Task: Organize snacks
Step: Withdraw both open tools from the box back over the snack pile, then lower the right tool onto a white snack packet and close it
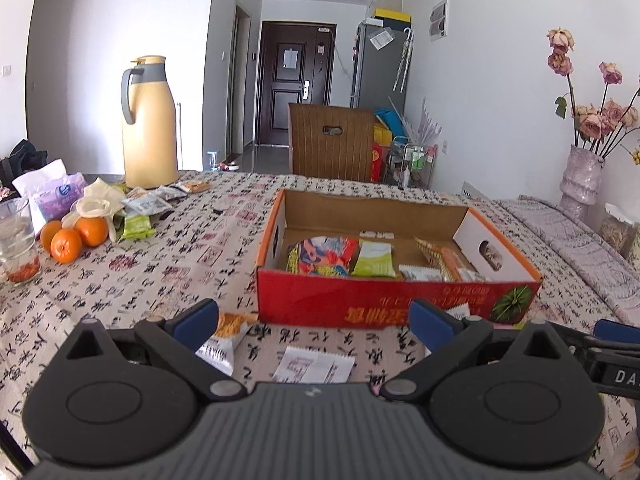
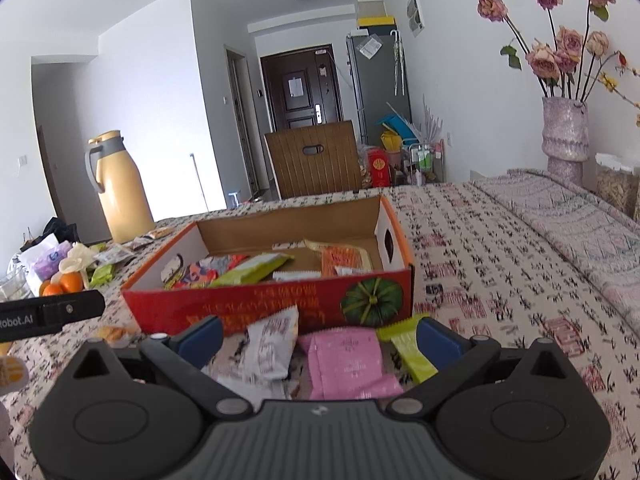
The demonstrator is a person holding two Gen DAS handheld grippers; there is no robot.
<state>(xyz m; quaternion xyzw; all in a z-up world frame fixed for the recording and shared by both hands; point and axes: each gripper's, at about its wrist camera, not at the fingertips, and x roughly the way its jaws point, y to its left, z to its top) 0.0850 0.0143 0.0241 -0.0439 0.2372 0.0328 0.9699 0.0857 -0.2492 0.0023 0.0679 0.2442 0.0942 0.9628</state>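
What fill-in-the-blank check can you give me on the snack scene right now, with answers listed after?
1. The pink packet lies on the tablecloth between the fingers of the ____ gripper.
2. The picture printed on the red box front shows a green ____.
3. Both grippers, including the left gripper, have their jaws ____.
4. Left of the box, the three oranges sit in front of a yellow ____.

Missing words: right; pumpkin; open; thermos jug
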